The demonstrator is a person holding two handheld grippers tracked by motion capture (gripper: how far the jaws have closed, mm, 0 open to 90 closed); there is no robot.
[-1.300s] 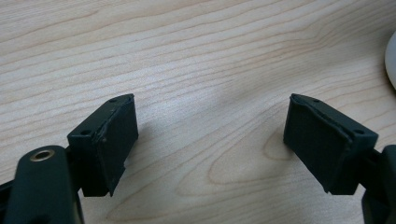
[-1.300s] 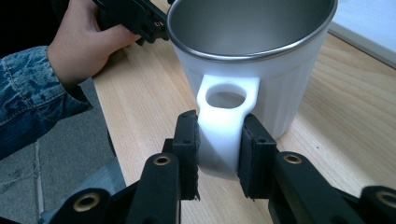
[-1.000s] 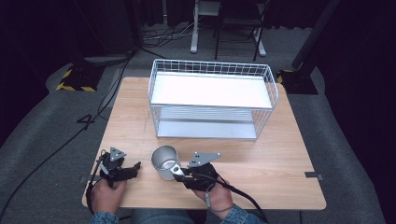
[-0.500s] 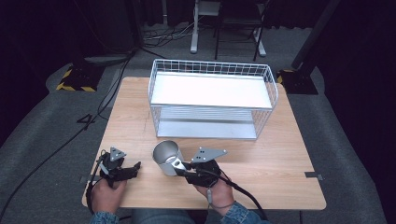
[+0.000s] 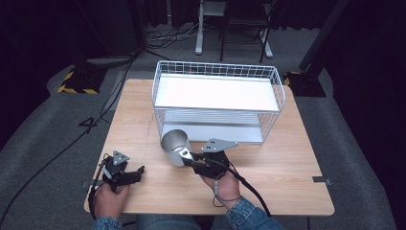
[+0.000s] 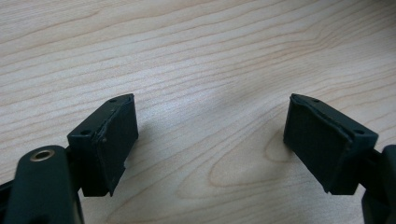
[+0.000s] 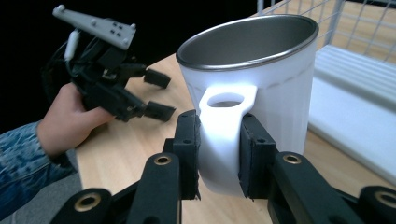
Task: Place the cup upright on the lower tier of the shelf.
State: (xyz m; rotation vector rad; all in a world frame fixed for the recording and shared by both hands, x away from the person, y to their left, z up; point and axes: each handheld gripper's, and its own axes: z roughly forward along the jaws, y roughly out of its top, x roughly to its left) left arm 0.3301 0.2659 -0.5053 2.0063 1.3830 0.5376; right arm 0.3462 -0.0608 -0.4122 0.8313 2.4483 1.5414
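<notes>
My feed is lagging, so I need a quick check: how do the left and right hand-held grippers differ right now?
The right hand-held gripper is shut on the handle of the white mug, while the left hand-held gripper stands open with nothing between its jaws. The right one is near the wire basket; the left sits low at the table's near-left corner. Both have black jaws and are held in a hand.

Both grippers are black, the left gripper (image 5: 136, 173) and the right gripper (image 5: 187, 157) alike, each topped by a grey three-cornered plate dotted with small holes. The jaws are blocky black pads fixed with dark screws, on arms with brass-ringed pivots (the pad edges look a little ragged). A black cable trails from each. The person wears blue denim sleeves.
</notes>
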